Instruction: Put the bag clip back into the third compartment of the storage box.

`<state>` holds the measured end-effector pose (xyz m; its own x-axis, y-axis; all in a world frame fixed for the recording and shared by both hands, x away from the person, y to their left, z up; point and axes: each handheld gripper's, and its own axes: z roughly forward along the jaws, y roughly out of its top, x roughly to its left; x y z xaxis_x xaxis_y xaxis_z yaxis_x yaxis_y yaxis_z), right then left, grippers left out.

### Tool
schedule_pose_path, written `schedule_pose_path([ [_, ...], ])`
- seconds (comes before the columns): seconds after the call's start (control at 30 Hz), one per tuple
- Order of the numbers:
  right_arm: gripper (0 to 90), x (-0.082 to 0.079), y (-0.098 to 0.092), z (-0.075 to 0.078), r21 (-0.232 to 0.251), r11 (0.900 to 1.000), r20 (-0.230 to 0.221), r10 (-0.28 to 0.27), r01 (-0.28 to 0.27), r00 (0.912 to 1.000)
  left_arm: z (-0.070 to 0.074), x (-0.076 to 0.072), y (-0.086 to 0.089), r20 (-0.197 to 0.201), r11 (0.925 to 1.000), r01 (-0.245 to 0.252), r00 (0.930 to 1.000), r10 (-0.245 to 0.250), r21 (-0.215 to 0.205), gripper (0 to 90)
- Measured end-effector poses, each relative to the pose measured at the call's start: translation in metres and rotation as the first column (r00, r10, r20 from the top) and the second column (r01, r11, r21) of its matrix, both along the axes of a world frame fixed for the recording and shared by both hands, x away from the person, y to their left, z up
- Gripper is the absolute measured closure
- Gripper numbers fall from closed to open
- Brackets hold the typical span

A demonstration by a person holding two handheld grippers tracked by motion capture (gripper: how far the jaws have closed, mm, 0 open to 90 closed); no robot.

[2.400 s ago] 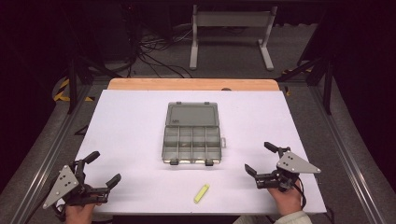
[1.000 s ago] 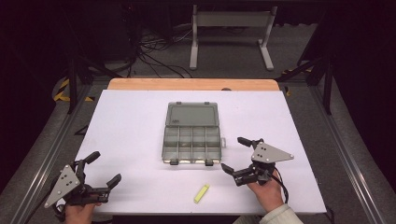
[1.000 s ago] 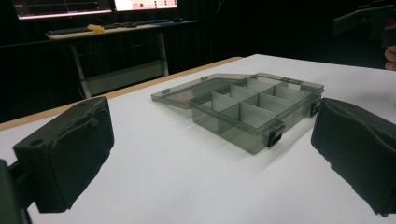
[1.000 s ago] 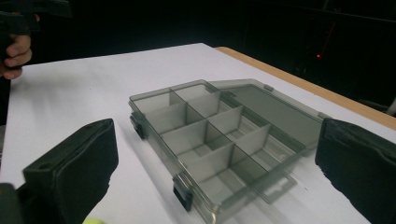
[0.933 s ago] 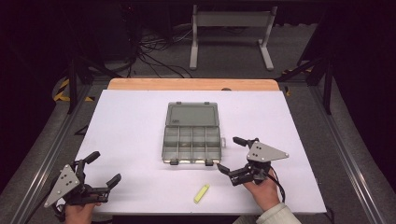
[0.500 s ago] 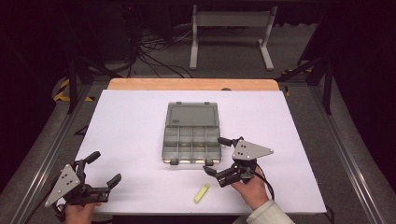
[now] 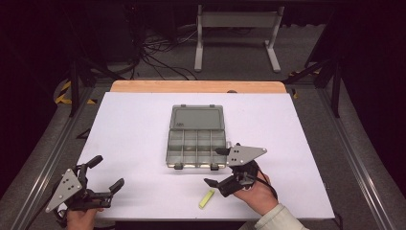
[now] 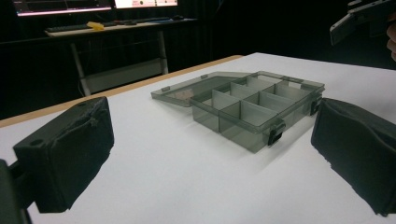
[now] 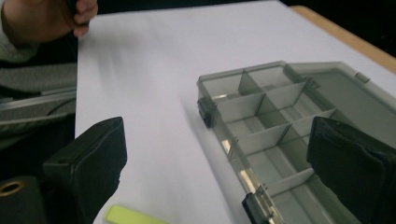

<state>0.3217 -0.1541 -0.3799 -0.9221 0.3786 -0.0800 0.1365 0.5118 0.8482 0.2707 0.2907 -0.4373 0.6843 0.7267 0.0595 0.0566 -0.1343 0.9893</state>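
Note:
A smoky grey compartment box (image 7: pixel 197 136) lies open mid-table, its lid folded flat toward the far side and its compartments bare. A small yellow-green piece (image 7: pixel 207 198) rests on the white table in front of it. My right gripper (image 7: pixel 212 166) is open just off the box's front right corner, above and right of the piece. In the right gripper view the box (image 9: pixel 280 121) lies between the wide-apart jaws and the piece (image 9: pixel 130 215) sits at the bottom edge. My left gripper (image 7: pixel 109 171) is open at the front left corner, holding nothing, facing the box (image 8: pixel 243 100).
The white table (image 7: pixel 134 124) ends in a wooden strip (image 7: pixel 196 86) at the far side. A metal stand (image 7: pixel 237 33) and cables sit on the dark floor beyond. Rails run along both table sides. The person's left hand (image 9: pixel 46 16) appears far off.
My right gripper has moved left and inward from the table's right edge to the box's front right corner, near the yellow-green piece. The left gripper has stayed put.

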Motion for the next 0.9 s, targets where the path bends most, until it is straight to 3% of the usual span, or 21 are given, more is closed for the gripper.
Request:
schedule_pose_path([
  [0.2, 10.6, -0.002, 0.008, 0.001, -0.083, 0.995, -0.036, 0.045, -0.048, 0.9983, 0.0, 0.0, 0.0, -0.001, 1.0, 0.004, 1.0, -0.004, 0.003, 0.1],
  [0.33, 14.0, -0.005, 0.016, 0.0, -0.15, 0.983, -0.078, 0.092, -0.103, 0.9927, 0.0, 0.0, 0.0, -0.001, 1.0, 0.003, 1.0, -0.003, 0.001, 0.1],
  [0.57, 15.8, -0.007, 0.027, -0.005, -0.257, 0.95, -0.128, 0.149, -0.178, 0.9805, 0.0, 0.0, 0.0, 0.001, 1.0, 0.007, 1.0, -0.007, 0.005, 0.1],
  [0.8, 15.6, -0.006, 0.033, -0.01, -0.324, 0.92, -0.17, 0.171, -0.219, 0.9706, 0.0, 0.0, 0.0, 0.002, 1.0, 0.004, 1.0, -0.004, 0.003, 0.1],
  [0.87, 16.1, -0.007, 0.035, -0.011, -0.346, 0.911, -0.174, 0.175, -0.227, 0.969, 0.0, 0.0, 0.0, 0.001, 1.0, 0.004, 1.0, -0.004, 0.003, 0.1],
  [0.9, 18.6, -0.008, 0.037, -0.012, -0.361, 0.901, -0.191, 0.183, -0.242, 0.9644, 0.0, 0.0, 0.0, 0.001, 1.0, 0.006, 1.0, -0.006, 0.004, 0.1],
])
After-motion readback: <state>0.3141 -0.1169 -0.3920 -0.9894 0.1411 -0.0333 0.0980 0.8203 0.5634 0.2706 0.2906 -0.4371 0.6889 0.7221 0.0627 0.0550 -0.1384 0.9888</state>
